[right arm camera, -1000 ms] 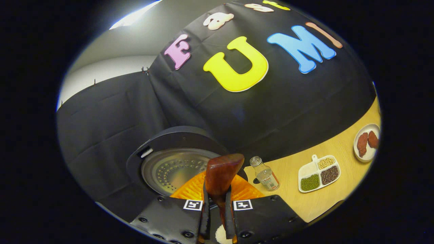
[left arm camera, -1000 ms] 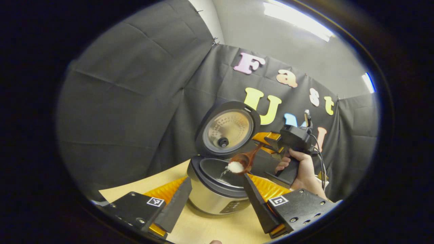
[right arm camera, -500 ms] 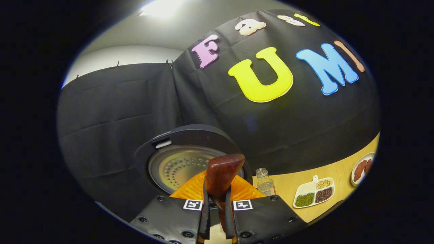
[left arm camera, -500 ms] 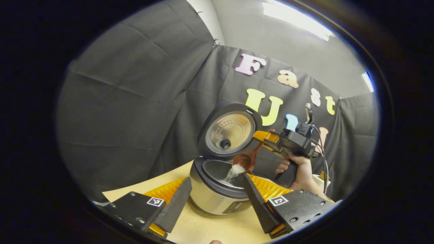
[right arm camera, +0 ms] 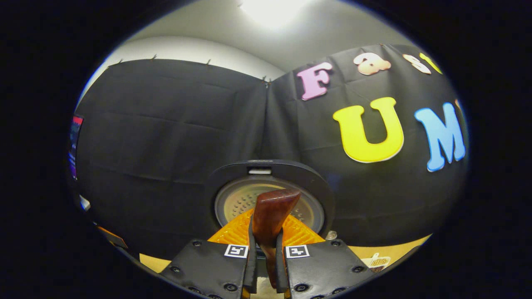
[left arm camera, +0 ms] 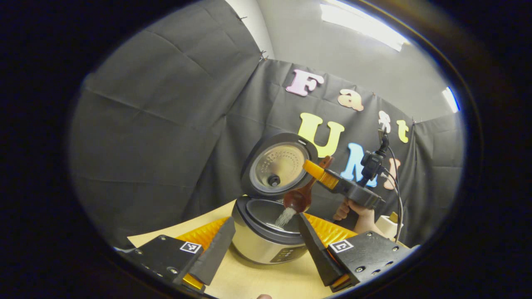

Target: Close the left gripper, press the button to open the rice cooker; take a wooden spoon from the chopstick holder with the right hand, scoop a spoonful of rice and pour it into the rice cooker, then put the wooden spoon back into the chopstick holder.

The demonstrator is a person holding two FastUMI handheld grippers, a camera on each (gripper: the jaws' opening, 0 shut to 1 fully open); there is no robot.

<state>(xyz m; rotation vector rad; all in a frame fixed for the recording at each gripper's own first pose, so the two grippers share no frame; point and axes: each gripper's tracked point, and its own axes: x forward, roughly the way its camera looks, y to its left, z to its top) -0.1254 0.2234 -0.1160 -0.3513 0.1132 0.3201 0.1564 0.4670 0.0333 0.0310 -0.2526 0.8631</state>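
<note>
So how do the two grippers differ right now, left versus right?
The left gripper is open and holds nothing, its fingers spread either side of the rice cooker; the right gripper is shut on the wooden spoon. The left one sits low near the table; the right one is raised above the cooker, tipping rice from the spoon into the pot. Both have black bodies with orange fingers.

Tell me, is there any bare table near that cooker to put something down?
Yes: a bare strip of table lies in front of the rice cooker, between the left gripper fingers. Over the pot it is crowded: the right gripper tips the wooden spoon, rice pouring.
</note>
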